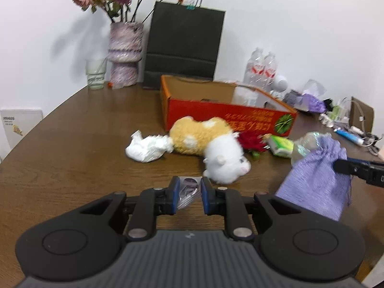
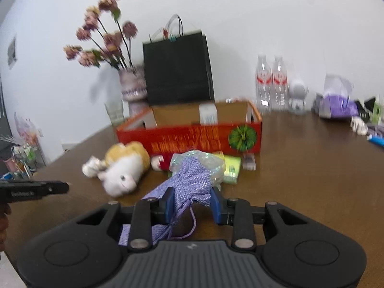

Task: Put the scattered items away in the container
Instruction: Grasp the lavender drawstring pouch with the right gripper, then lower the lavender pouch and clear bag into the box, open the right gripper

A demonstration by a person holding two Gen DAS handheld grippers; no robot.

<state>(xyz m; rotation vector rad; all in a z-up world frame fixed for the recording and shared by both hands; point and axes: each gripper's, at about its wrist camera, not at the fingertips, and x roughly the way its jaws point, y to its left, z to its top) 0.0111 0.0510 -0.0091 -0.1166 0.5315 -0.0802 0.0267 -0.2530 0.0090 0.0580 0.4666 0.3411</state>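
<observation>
Right wrist view: one lilac drawstring pouch (image 2: pixel 192 182) is clamped by the right gripper (image 2: pixel 192 202); a small clear packet (image 1: pixel 189 190) is pinched by the left gripper (image 1: pixel 189 198). One plush hamster (image 1: pixel 211 148), one red box (image 1: pixel 225 110), two bottles (image 1: pixel 262 68) are counted on a brown wooden table (image 1: pixel 84 124) by a white wall (image 1: pixel 300 24).

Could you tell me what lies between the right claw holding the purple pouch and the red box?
In the right wrist view, a crinkly clear bag and a green packet lie between the right claw and the red box.

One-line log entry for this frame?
right gripper: shut on purple pouch | left gripper: around clear packet | red box: open | plush toy: on table
</observation>
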